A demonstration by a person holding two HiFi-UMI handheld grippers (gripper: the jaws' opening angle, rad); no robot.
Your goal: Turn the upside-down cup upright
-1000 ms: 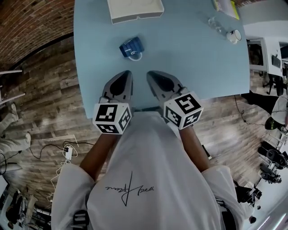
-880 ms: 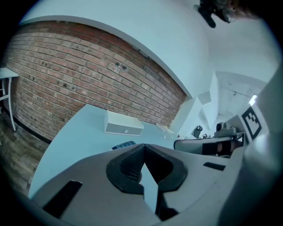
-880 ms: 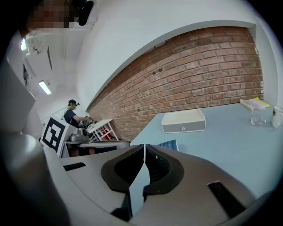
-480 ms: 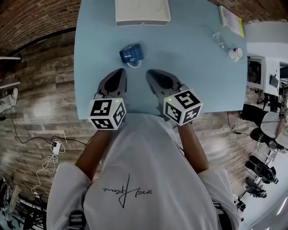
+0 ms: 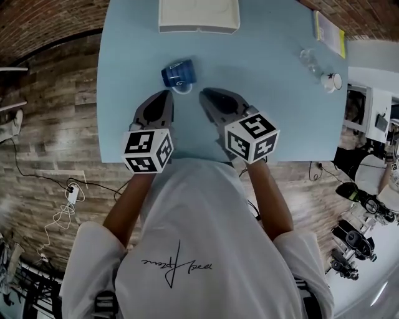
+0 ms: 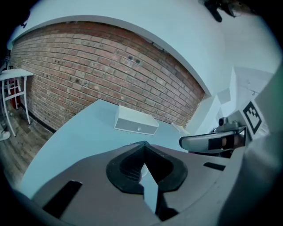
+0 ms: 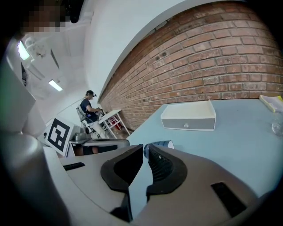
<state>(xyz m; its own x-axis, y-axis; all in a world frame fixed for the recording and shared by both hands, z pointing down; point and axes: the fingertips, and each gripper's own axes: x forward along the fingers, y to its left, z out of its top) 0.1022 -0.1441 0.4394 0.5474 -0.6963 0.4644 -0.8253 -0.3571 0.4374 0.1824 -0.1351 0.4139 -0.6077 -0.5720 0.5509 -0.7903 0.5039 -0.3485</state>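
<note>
Both tongs hover low over the near edge of the table (image 5: 274, 93), a smooth pale-blue slab with a matte top. The left tongs (image 5: 163, 95) are closed: in the left gripper view the two dark ribbed pads meet at their tips, leaving only the moulded hollow behind them, with nothing in it. The right tongs (image 5: 208, 95) are all but closed too. In the right gripper view I see just a thin slit between the black grooved pads, and nothing is caught there.

The cup (image 5: 179, 73) is a glossy, deep-blue cylinder with a white edge showing on its near side. It sits on the table just ahead of both tips, a little nearer the left one, and neither is touching it. Through the right slit I catch its blue wall and white rim (image 7: 160, 144). I cannot tell from here whether it stands mouth-down or lies tipped over.

At the far edge of the table there's a flat white box (image 5: 198, 15), rectangular, with a small round knob on its front face. Off to the right are a clear glass piece (image 5: 310, 59) and a small white cup (image 5: 332, 81). Behind it all runs a rough red brick wall (image 6: 88, 66), and beside the table the worn wooden plank floor (image 5: 56, 112).
</note>
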